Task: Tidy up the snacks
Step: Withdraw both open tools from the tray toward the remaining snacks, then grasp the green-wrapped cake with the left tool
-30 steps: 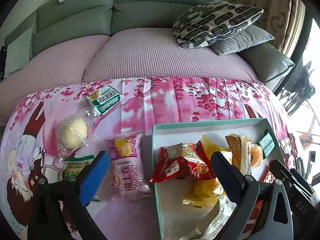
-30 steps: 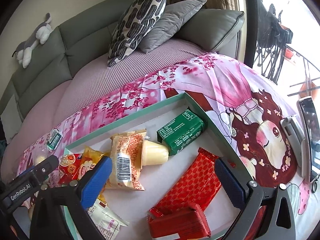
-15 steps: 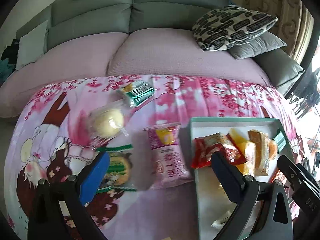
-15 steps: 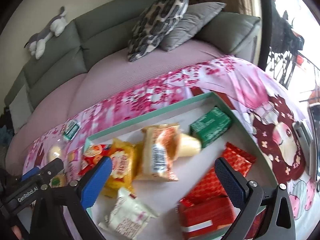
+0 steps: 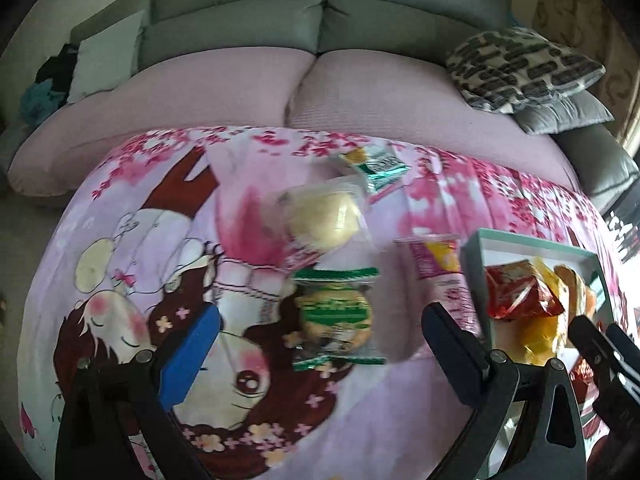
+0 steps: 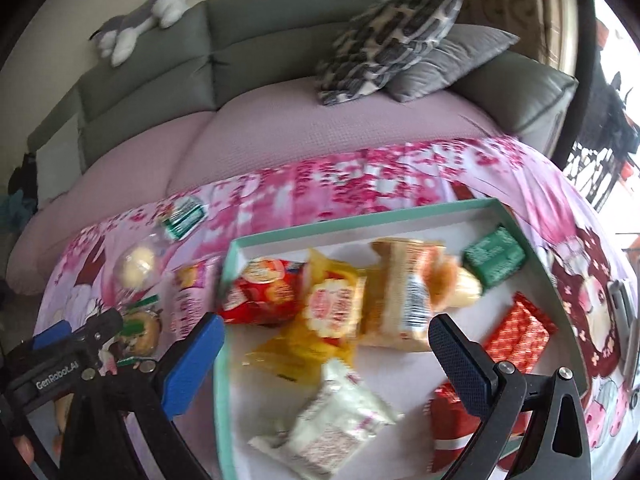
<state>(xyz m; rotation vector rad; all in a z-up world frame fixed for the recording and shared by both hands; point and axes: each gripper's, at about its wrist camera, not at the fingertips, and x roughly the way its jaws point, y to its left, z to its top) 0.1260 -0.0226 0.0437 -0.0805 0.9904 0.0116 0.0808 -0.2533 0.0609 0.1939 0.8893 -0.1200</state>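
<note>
Over the last second the empty, wide-open left gripper (image 5: 316,344) has swung leftward off the teal-rimmed white cardboard tray (image 5: 472,256) to frame the green-banded clear cookie packet (image 5: 334,314) on the pink printed cloth (image 5: 120,280) beside the tray's left edge, probably the next pick, while the right gripper (image 6: 326,344), equally open and empty, hovers over the tray.

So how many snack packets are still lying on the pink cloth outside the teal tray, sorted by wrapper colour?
green-and-white foil packet: 1
clear wrapper holding a pale yellow bun: 1
clear wrapper with a green label around a round cookie: 1
pink rectangular packet: 1
Total: 4
</note>
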